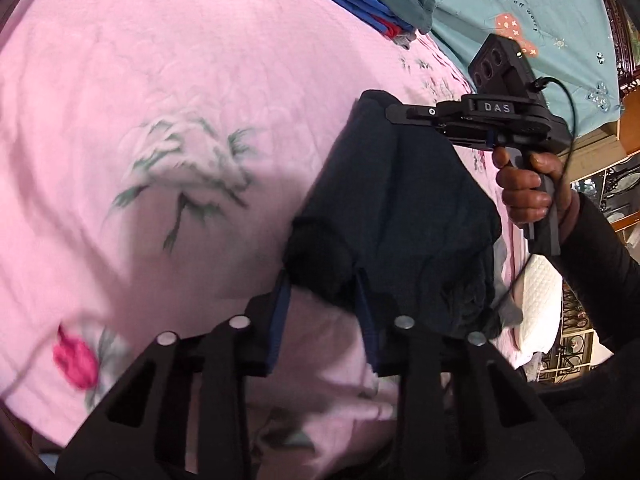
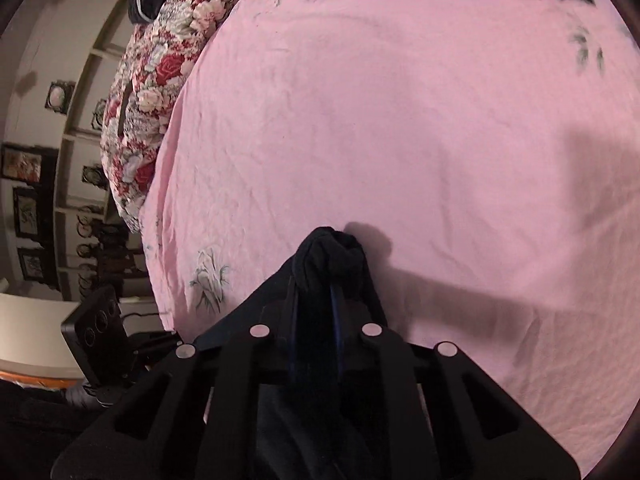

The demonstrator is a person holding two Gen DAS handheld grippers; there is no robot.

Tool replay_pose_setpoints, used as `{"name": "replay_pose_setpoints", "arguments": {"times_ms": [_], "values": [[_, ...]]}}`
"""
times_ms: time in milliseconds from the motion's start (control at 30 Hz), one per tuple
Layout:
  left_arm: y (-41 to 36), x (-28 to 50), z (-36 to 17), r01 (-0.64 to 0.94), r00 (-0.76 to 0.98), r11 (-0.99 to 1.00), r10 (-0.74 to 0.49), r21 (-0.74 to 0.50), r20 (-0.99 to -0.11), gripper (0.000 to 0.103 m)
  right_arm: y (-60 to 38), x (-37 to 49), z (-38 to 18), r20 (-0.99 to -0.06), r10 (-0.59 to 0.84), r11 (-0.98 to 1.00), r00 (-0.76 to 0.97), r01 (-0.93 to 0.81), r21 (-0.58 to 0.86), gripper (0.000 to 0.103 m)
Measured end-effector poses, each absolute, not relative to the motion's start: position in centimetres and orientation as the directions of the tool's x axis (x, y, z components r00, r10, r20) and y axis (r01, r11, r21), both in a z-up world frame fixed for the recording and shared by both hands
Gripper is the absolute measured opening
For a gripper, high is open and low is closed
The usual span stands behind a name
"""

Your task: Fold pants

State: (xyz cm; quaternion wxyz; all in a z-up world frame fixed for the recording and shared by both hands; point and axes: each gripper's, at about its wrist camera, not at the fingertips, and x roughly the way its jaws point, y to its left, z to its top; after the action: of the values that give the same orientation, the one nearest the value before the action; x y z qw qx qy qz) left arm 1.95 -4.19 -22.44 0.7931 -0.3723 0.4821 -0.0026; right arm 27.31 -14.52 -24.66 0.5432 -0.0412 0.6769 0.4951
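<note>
Both grippers clamped on dark pants (image 1: pixel 400 216): left gripper (image 1: pixel 324 280) on an edge, right gripper (image 2: pixel 324 276) on a bunched end, prob waistband. Step: lift/spread. Next: lay flat on pink sheet (image 2: pixel 400 120) ahead.

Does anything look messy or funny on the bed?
Only the dark pants: they're bunched up in a lump between the left tongs and right tongs, not flat on the pink sheet. Nothing looks torn or spilled.
</note>
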Motion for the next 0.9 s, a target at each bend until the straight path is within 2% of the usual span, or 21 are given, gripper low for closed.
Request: {"name": "replay_pose_setpoints", "arguments": {"times_ms": [33,100,200,267,300,333,367,400,433,500,567,633,700,833,900], "values": [[-4.2,1.3,-22.4,-0.374,0.509,0.737,-0.343,-0.562,-0.789,0.013,-14.6,27.4,-24.8,-0.772,0.49,0.511,-0.404,-0.585,0.63,0.013],[-3.3,-0.1,-21.9,-0.416,0.508,0.723,-0.318,-0.551,-0.8,0.013,-14.7,27.4,-24.7,-0.769,0.498,0.5,-0.402,-0.592,0.633,0.014],[-1.3,-0.3,-20.4,-0.431,0.576,0.667,-0.315,-0.608,-0.754,0.016,-14.5,27.0,-24.1,-0.777,0.496,0.481,-0.388,-0.623,0.618,0.014],[-0.8,1.4,-19.7,-0.408,0.616,0.656,-0.316,-0.635,-0.722,0.024,-14.2,26.8,-24.1,-0.782,0.493,0.48,-0.381,-0.63,0.61,0.015],[-0.9,2.6,-19.7,-0.403,0.616,0.66,-0.316,-0.634,-0.721,0.025,-14.2,26.7,-24.1,-0.784,0.494,0.483,-0.376,-0.631,0.608,0.015],[-1.3,3.5,-19.8,-0.403,0.599,0.677,-0.313,-0.615,-0.737,0.025,-14.3,26.7,-24.1,-0.783,0.497,0.489,-0.373,-0.626,0.608,0.015],[-2.1,4.3,-20.5,-0.409,0.538,0.726,-0.296,-0.552,-0.789,0.026,-14.3,26.7,-24.1,-0.783,0.5,0.494,-0.369,-0.621,0.608,0.016],[-2.9,4.4,-21.2,-0.406,0.498,0.768,-0.269,-0.496,-0.824,0.036,-14.4,26.7,-24.1,-0.783,0.504,0.496,-0.366,-0.619,0.609,0.017],[-3.4,4.1,-21.4,-0.396,0.485,0.793,-0.247,-0.463,-0.839,0.04,-14.5,26.7,-24.1,-0.784,0.506,0.497,-0.359,-0.621,0.606,0.017],[-3.3,3.8,-21.0,-0.408,0.472,0.791,-0.246,-0.457,-0.847,0.044,-15.0,26.4,-23.4,-0.804,0.502,0.519,-0.319,-0.633,0.575,0.032],[-2.9,4.1,-19.8,-0.416,0.464,0.796,-0.229,-0.439,-0.855,0.046,-15.7,26.2,-22.0,-0.819,0.503,0.539,-0.275,-0.641,0.547,0.041],[-3.1,4.8,-18.2,-0.392,0.464,0.837,-0.179,-0.383,-0.867,0.049,-17.3,25.3,-19.0,-0.835,0.525,0.562,-0.165,-0.67,0.486,0.044],[-3.7,5.7,-16.3,-0.342,0.483,0.873,-0.154,-0.347,-0.862,0.061,-19.0,23.5,-15.8,-0.809,0.581,0.542,-0.091,-0.699,0.468,0.045],[-4.8,7.6,-14.5,-0.241,0.514,0.917,-0.156,-0.316,-0.844,0.065,-22.6,18.6,-12.6,-0.736,0.672,0.48,-0.082,-0.708,0.518,0.045],[-5.6,8.7,-14.3,-0.2,0.505,0.934,-0.162,-0.297,-0.848,0.068,-24.2,16.6,-13.5,-0.723,0.682,0.481,-0.111,-0.676,0.558,0.051]]}}
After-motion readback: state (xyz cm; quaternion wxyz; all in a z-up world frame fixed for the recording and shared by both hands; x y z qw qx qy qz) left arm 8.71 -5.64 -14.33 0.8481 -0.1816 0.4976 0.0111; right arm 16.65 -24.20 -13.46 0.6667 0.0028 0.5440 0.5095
